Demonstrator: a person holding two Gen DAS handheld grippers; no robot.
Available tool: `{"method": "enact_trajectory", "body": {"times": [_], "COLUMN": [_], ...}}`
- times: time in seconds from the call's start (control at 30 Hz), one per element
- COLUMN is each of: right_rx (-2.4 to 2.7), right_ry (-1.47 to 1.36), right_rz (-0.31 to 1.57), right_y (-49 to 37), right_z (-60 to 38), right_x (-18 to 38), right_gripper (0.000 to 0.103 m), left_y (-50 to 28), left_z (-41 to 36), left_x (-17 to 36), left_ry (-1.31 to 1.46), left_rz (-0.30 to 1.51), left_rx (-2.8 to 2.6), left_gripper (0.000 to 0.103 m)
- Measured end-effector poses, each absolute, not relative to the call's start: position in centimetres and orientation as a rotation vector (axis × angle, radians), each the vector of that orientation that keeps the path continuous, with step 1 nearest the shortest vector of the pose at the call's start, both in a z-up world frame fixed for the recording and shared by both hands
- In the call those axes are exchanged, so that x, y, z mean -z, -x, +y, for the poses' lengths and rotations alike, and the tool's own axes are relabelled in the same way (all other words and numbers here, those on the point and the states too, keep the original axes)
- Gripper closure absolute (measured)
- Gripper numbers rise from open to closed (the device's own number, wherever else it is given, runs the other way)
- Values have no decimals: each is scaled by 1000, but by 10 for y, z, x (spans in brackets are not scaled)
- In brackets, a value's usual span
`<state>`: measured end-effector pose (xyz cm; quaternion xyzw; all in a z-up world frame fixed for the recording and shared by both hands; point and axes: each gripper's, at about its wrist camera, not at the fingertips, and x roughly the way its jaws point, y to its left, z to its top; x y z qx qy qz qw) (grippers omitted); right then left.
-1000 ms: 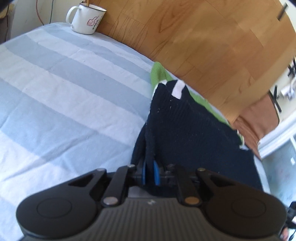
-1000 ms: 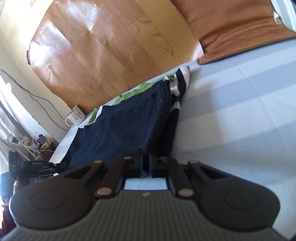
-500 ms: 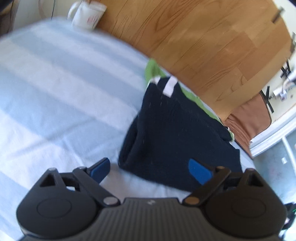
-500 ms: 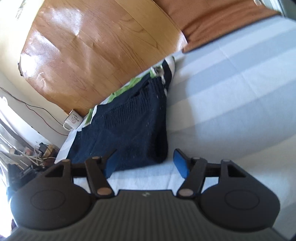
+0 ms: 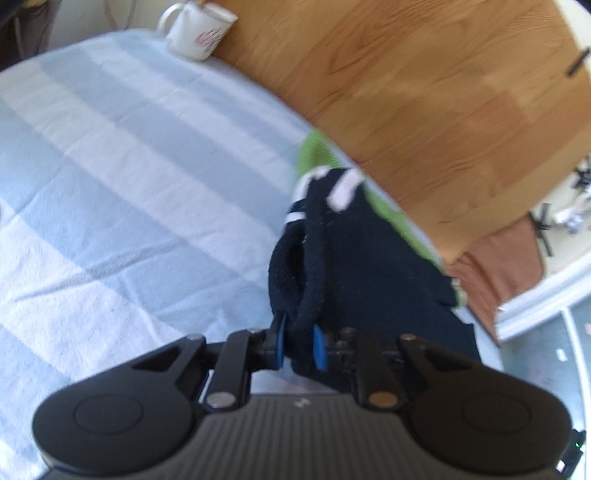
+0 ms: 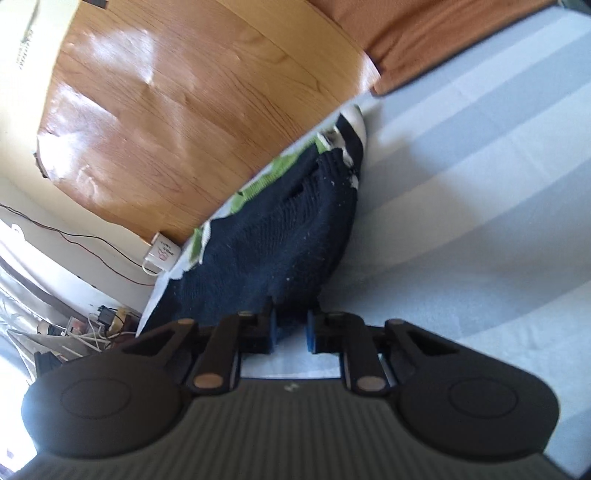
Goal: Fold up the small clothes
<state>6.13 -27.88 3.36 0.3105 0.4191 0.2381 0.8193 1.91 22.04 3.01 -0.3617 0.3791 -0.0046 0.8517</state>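
No legible text; mug (image 5: 197, 35) bears red print, unreadable.

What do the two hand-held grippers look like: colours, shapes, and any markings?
The left hand-held gripper and right hand-held gripper look alike: a matte black ribbed body, two round black housings at its sides, black linkage arms with silver and brass-coloured pivot pins, blue pads inside the fingers, and a small pale mark on the ribbed part. No cables or sleeves show.
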Motion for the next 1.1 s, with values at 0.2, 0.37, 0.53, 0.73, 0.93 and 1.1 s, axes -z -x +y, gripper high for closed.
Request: {"method": "enact_trajectory", "body": {"times": [0.2, 0.37, 0.53, 0.73, 0.93, 1.1], "right_rx": [-518, -474, -373, -353, -547, -578], "right_ry": [-592, -617, -571, -431, -321, -156], "right_rz": [889, 955, 959, 775, 829, 895], "right_y": [-18, 18, -1, -81, -201, -270], "right_z": [-291, -299, -329, -326, -242, -199], "right_x": [-58, -27, -21, -80, -77, -48], "right_gripper": [90, 89, 58, 58, 53, 44], "left_y": [11, 42, 44, -18, -153, -243], "left_z": [204, 199, 212, 212, 152, 116], "left_x": [-50, -19, -10, -77, -91, -57], "left_ry": [654, 658, 667, 401, 195, 183], "left_rz": [832, 915, 951, 793, 776, 857], "left_rx": [60, 35, 35, -5, 74, 100], "left_gripper": [90, 89, 75, 59, 51, 46]}}
